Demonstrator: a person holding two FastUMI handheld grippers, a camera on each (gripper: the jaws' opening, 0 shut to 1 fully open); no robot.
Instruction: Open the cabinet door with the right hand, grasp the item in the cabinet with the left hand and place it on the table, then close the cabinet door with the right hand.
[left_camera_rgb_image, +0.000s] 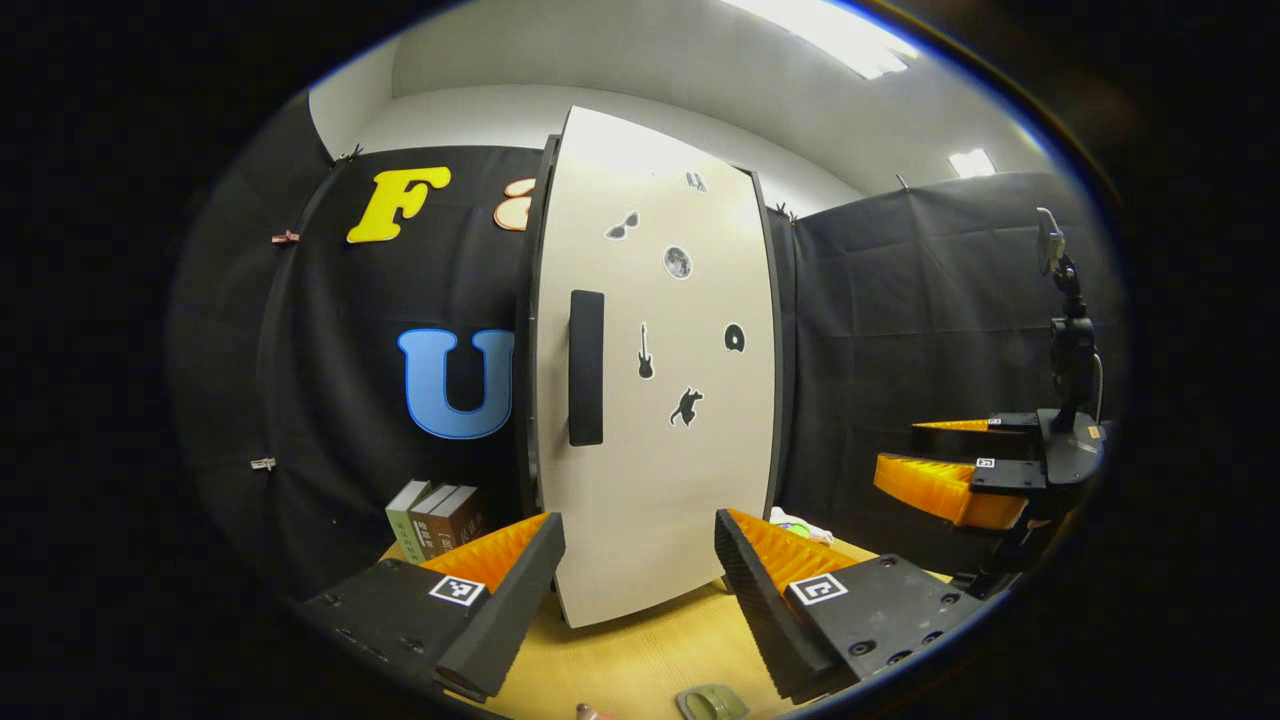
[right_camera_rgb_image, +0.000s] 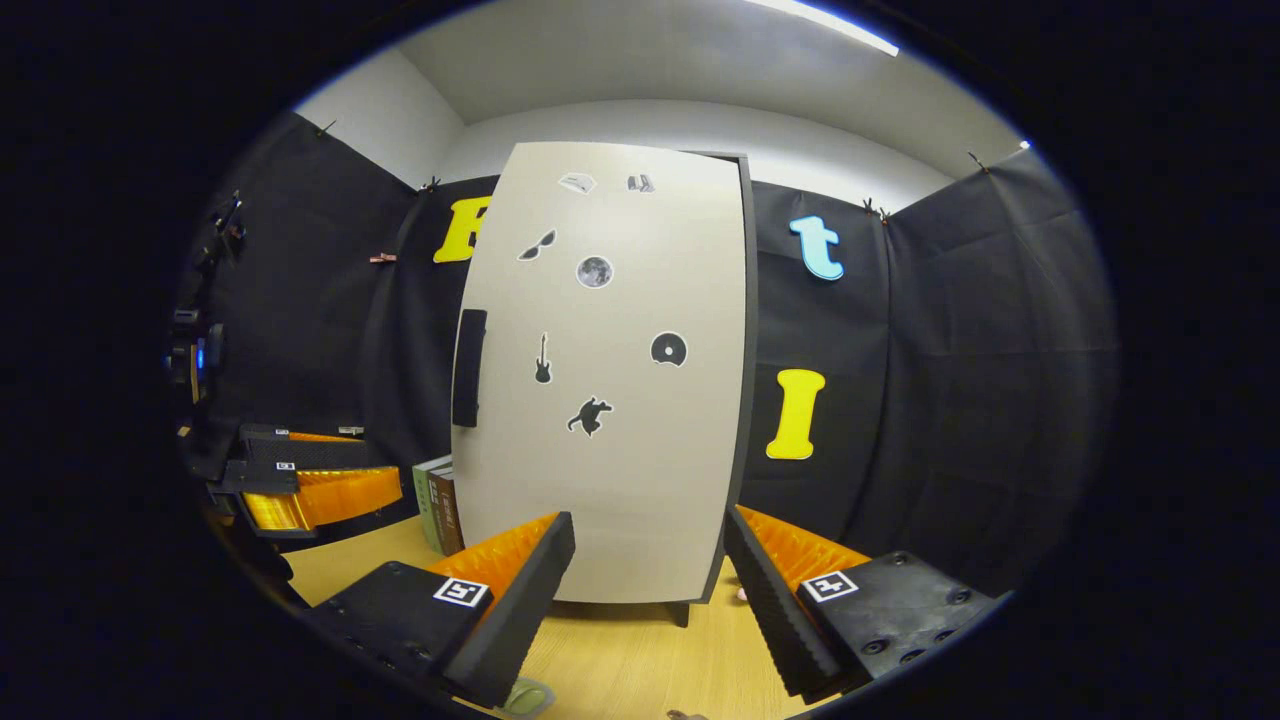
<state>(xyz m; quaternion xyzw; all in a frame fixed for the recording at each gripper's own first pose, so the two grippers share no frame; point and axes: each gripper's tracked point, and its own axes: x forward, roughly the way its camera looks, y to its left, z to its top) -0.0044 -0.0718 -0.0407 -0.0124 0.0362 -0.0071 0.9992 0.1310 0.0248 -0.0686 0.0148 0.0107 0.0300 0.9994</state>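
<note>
The cabinet stands upright on the wooden bench, its pale door shut flush against the dark frame. The item inside cannot be seen; the closed door hides the interior. In both views the door carries small dark stickers: sunglasses, a moon disc, a guitar, a ring shape and an animal figure. A dark vertical handle sits on the door's left side at mid height; in the right gripper view the same handle lies near the door's left edge.

Left of the cabinet foot, a short row of books stands upright on the bench, just beside the cabinet; it appears again in the right gripper view.

The left gripper hovers in front of the lower door, its two fingers spread wide apart and holding nothing, clear of the door. The right gripper is likewise spread wide, empty, facing the lower door without touching it. Each view shows the other gripper off to one side: the right gripper at right in the left gripper view, the left gripper at left in the right gripper view.

A small greenish object lies on the bench at the near edge, too cropped to identify. A small pale item lies by the cabinet's right foot, unclear.
</note>
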